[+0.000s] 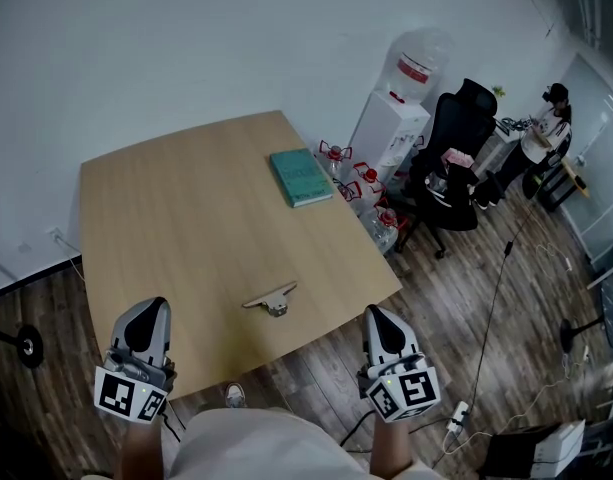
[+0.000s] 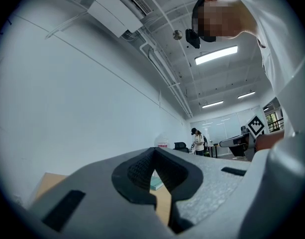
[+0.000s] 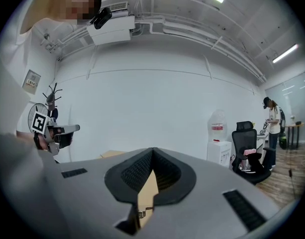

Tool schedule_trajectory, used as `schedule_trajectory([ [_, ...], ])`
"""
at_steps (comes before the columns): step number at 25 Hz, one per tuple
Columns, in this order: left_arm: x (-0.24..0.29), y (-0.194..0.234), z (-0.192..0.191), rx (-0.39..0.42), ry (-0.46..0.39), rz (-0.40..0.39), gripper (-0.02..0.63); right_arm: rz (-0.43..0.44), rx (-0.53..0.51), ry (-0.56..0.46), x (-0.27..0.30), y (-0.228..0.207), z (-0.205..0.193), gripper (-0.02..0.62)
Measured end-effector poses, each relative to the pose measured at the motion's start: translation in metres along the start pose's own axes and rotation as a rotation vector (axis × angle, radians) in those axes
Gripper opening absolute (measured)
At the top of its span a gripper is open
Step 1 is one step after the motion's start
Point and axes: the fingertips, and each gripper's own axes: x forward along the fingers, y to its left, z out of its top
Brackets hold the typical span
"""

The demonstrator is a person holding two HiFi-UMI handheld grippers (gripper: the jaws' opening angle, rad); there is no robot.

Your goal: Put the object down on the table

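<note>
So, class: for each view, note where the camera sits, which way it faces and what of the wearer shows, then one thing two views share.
Head view: on the head, steeply down at the table; left gripper, right gripper, shirt show.
Left gripper view: on that gripper, tilted up at wall and ceiling; shut jaws, shirt.
Right gripper view: on that gripper, toward the far wall; shut jaws.
Shared: water dispenser, head and right gripper views.

teal book (image 1: 301,176) lies flat; water dispenser (image 1: 388,133) w/ bottles (image 1: 367,182) at its foot; black chair (image 1: 464,118) nearby; person (image 1: 551,128) far right
</note>
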Motion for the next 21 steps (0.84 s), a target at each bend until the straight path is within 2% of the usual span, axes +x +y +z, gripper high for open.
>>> schedule_trajectory([
  [21, 0.008, -0.01, 0.001, -0.01, -0.018, -0.05, 0.006, -0.023, -0.028, 0.0, -0.013, 0.006, 0.004, -0.004],
])
